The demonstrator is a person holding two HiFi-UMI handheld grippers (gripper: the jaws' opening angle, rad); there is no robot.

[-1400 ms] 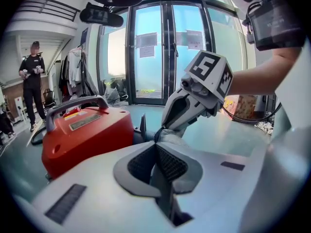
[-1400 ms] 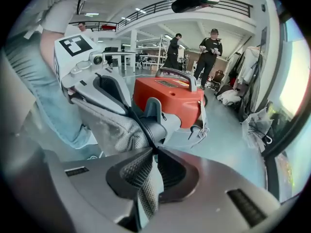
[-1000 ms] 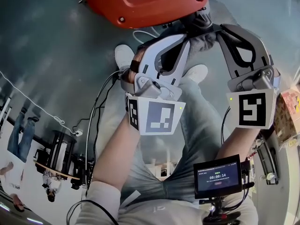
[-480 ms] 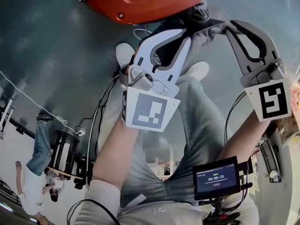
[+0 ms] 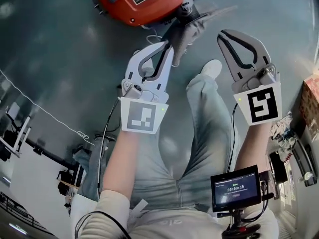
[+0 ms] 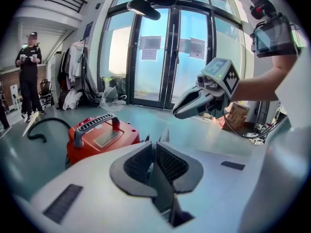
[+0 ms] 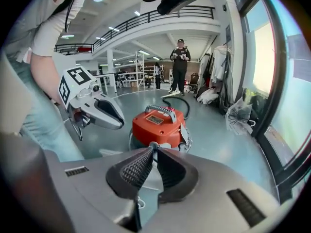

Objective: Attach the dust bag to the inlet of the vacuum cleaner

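Right gripper [image 5: 222, 34] has drawn away from the dust bag [image 5: 189, 27], closed empty; left gripper [image 5: 169, 46] clamps it

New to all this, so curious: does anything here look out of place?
The grey dust bag lies crumpled against the red vacuum cleaner, pinched in the left gripper's jaws. Nothing else stands out.

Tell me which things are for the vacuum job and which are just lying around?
For the job:
red vacuum cleaner
grey dust bag, pinched in the left gripper

Just lying about:
white cord on the floor
clear umbrella
box
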